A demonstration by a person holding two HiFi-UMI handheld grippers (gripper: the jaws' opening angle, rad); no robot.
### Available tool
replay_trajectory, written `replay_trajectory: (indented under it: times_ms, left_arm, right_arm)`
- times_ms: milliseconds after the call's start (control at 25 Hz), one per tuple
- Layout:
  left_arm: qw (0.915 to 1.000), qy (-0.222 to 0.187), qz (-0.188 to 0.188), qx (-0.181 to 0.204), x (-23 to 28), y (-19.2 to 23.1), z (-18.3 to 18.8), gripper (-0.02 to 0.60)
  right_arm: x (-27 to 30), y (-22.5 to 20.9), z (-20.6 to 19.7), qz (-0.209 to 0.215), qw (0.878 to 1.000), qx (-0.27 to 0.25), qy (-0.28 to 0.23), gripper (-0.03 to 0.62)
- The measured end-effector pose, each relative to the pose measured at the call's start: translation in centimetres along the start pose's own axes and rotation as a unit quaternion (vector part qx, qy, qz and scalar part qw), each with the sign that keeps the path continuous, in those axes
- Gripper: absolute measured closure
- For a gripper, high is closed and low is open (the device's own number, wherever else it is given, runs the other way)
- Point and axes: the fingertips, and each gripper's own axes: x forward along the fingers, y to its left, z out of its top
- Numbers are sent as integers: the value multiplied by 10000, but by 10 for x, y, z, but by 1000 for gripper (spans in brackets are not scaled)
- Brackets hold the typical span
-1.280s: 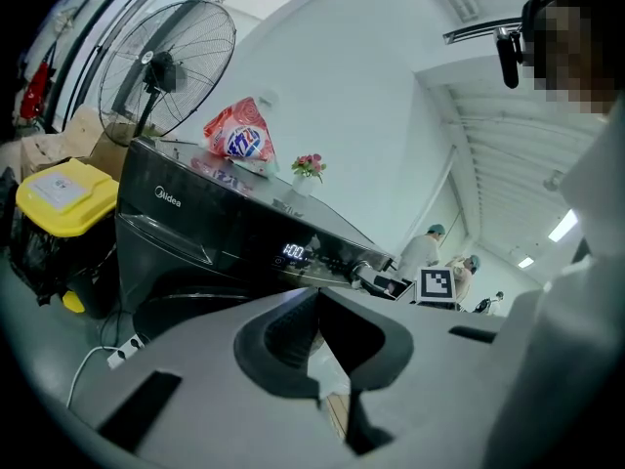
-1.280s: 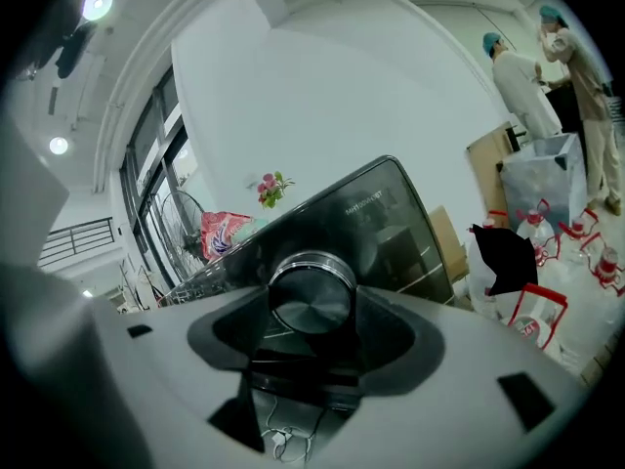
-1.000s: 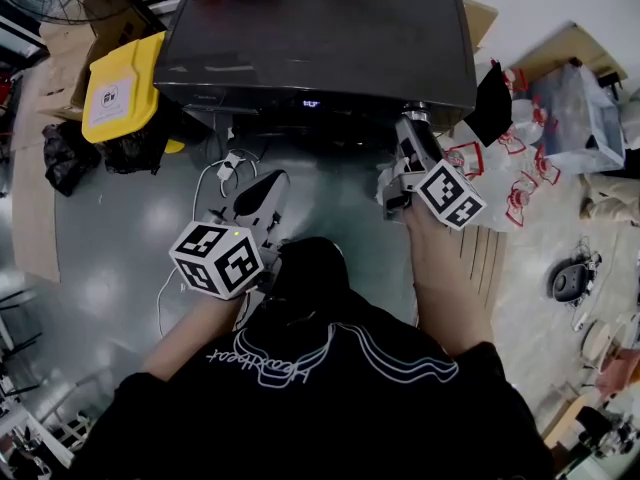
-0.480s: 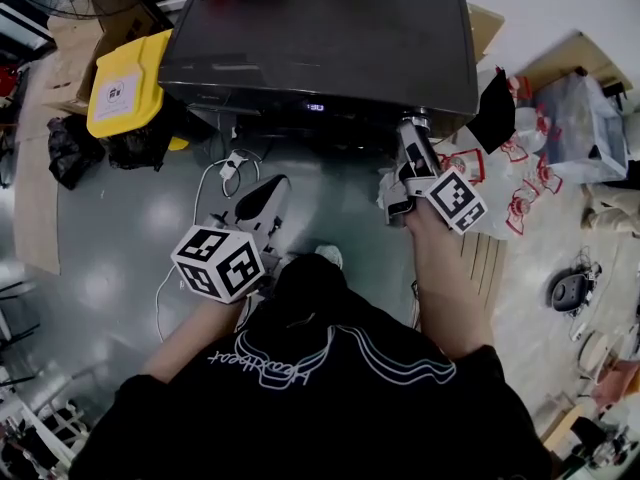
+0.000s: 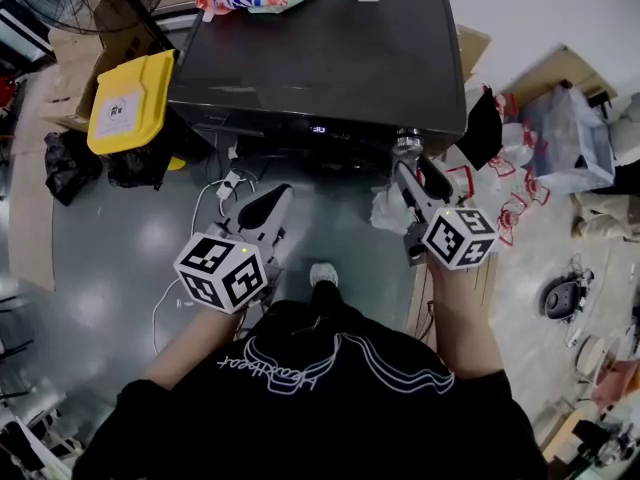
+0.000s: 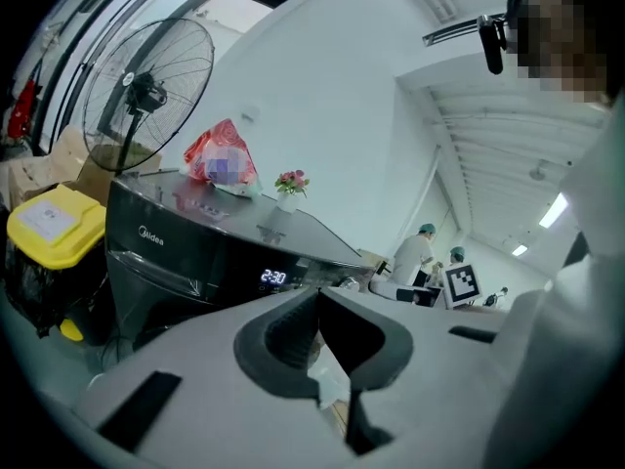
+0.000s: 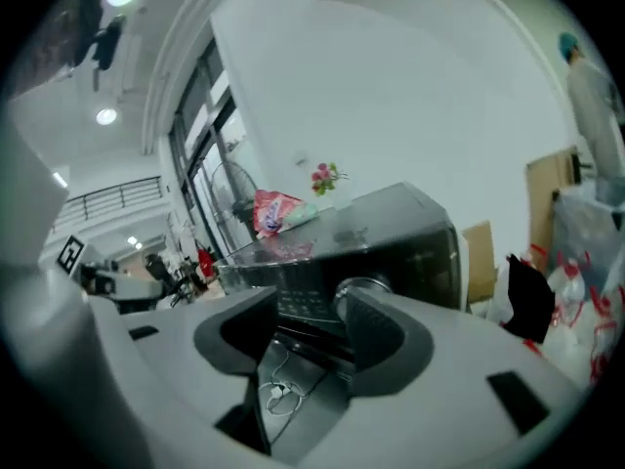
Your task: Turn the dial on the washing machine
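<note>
From your head, the washer [image 5: 320, 58] stands ahead on the floor, its dial [image 5: 406, 145] at the right end of the front, just under the top edge. You hold the right claw [image 5: 416, 171] just short of it, tipped slightly down so the jaws can straddle it, while the left claw [image 5: 272, 196] hangs back over the cable [image 5: 215, 183], out of the way. A yellow bin [image 5: 125, 103] crowds the washer's left and bags [image 5: 515, 203] its right; neither blocks the dial. In the left gripper view that claw's tips meet on nothing, the lit display [image 6: 273, 277] beyond. In the right gripper view the jaws stand apart and have just been closing, nothing between them: the dial peeks past one jaw's tip, off-centre, so I judge you must shift toward it before gripping
</note>
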Motion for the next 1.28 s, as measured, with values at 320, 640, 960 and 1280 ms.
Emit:
replay_trajectory:
  times_ms: [320,640,960,1280]
  left_arm:
    - [9950,-43,-646,754,-50,-48,46,575]
    - [9826,-187,-1471,1121,-122,-107,76,575]
    - [9707,-383,-1868,1465,-163,-137,75,575]
    - [9684,-440,-1917,1532,-187,-140,69,575]
  right_arm:
    - [-52,145,40,1300,9897,-584,108,597]
    - [-120,235,66,1895,9774,-832,-438,592]
    - [-156,283,59,1890,9696,-1339,-790,591]
    - [-171,301,55,1827,9697,-1276,-1001,591]
